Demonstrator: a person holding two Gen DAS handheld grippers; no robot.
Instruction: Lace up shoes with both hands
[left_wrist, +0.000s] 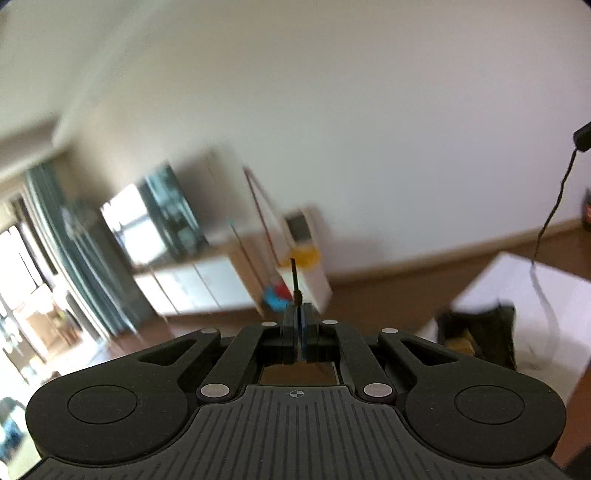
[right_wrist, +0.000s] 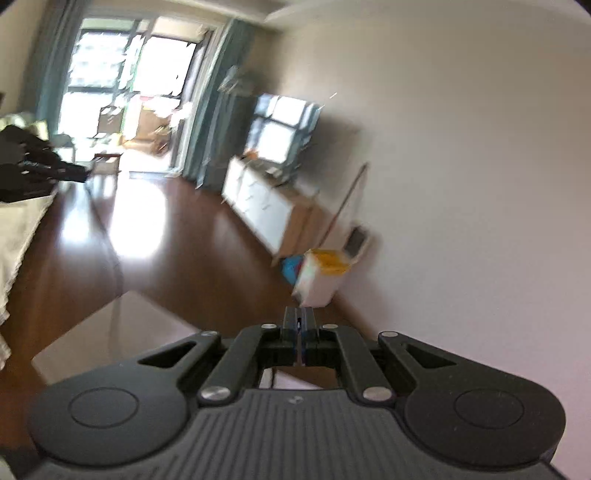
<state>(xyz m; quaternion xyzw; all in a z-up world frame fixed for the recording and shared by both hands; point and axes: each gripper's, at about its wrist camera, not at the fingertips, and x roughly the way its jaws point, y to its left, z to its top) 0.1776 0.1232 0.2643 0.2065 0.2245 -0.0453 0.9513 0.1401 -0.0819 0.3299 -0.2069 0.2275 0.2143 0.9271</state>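
My left gripper (left_wrist: 297, 314) is shut on a dark shoelace; its stiff tip (left_wrist: 294, 277) sticks up from between the pads. A dark shoe (left_wrist: 484, 332) sits blurred on the white table (left_wrist: 546, 291) at the lower right. A second lace strand (left_wrist: 554, 206) climbs from the shoe to a dark fingertip (left_wrist: 583, 139) at the right edge of the left wrist view. In the right wrist view, my right gripper (right_wrist: 299, 319) is shut, with a sliver of lace pinched between the pads and a thin strand (right_wrist: 273, 376) hanging below. The shoe is hidden in that view.
The white table's corner (right_wrist: 110, 325) lies low left over dark wood floor (right_wrist: 177, 251). A white low cabinet (right_wrist: 258, 206), a bin with a yellow bag (right_wrist: 325, 269) and a leaning broom stand by the wall. The other gripper (right_wrist: 33, 170) blurs at the left, above a bed edge.
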